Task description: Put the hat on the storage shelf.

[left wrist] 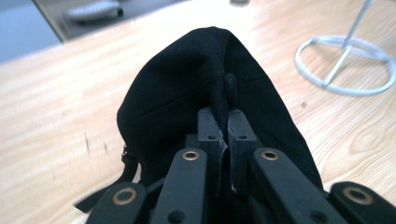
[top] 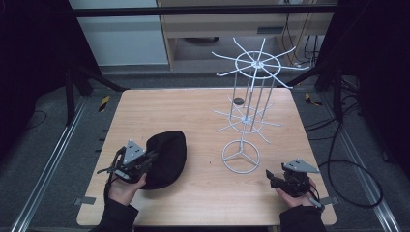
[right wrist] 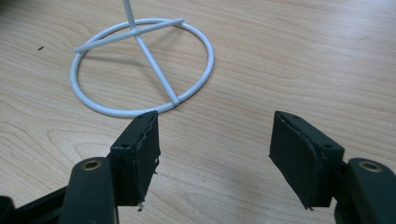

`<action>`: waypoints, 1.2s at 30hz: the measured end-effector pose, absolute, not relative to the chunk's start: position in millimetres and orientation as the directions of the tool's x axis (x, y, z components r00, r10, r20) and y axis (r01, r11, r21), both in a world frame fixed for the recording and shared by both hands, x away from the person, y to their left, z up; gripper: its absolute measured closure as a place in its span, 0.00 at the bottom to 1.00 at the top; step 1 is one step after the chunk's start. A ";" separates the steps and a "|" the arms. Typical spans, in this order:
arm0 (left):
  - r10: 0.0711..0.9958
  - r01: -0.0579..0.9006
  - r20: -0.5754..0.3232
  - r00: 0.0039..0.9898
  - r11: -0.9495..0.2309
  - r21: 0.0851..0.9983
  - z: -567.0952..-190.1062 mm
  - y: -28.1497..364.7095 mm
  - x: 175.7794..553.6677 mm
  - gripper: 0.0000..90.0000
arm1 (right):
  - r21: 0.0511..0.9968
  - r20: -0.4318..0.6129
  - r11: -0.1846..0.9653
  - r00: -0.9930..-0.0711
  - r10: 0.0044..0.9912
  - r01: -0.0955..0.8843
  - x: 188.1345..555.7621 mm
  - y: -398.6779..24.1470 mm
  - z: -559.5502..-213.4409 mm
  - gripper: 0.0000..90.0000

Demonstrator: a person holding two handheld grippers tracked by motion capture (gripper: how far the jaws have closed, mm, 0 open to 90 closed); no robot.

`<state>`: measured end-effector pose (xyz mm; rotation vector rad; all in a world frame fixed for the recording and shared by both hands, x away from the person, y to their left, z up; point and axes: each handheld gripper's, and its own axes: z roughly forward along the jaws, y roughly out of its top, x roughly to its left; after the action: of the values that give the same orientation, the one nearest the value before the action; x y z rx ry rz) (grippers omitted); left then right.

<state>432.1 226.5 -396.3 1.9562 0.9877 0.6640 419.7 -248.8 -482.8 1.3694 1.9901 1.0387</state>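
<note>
Black cap [top: 167, 158] lies on the wooden table [top: 193, 121], front left; your left gripper [left wrist: 223, 125] has its jaws pinched tight on a fold of its fabric. White wire rack [top: 244, 113] stands right of centre. Your right gripper [right wrist: 215, 154], jaws spread wide, holds nothing just short of the rack's ring base [right wrist: 140, 100].

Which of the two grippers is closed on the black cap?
The left gripper: its jaws pinch a fold of the black cap. The right gripper hangs open above bare table, holding nothing.

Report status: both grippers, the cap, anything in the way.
Left gripper shut on black cap. Right gripper open, empty, near white wire rack base. Nothing between cap and rack.
</note>
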 end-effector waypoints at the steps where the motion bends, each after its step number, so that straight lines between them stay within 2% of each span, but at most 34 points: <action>1: 0.828 0.378 0.086 0.555 -0.342 0.861 -392.9 226.9 429.9 0.95 | 0.815 0.014 0.200 -0.363 0.932 0.545 419.6 -248.7 -482.7 0.37; 14: 0.809 0.273 -0.011 0.588 -0.186 0.944 -354.2 237.4 409.4 0.95 | 0.821 -0.001 0.206 -0.359 0.933 0.532 420.0 -249.0 -483.3 0.36; 27: 0.775 0.113 -0.021 0.632 -0.065 0.991 -310.6 245.5 394.1 0.95 | 0.821 -0.004 0.204 -0.351 0.936 0.533 420.1 -248.9 -484.4 0.36; 36: 0.745 0.061 -0.030 0.667 -0.014 0.998 -287.0 237.1 394.7 0.95 | 0.824 -0.005 0.203 -0.350 0.937 0.529 419.9 -249.0 -484.2 0.35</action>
<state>394.7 237.1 -287.0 1.5075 0.6999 0.6185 419.9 -249.0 -484.2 1.3581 1.9642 1.0290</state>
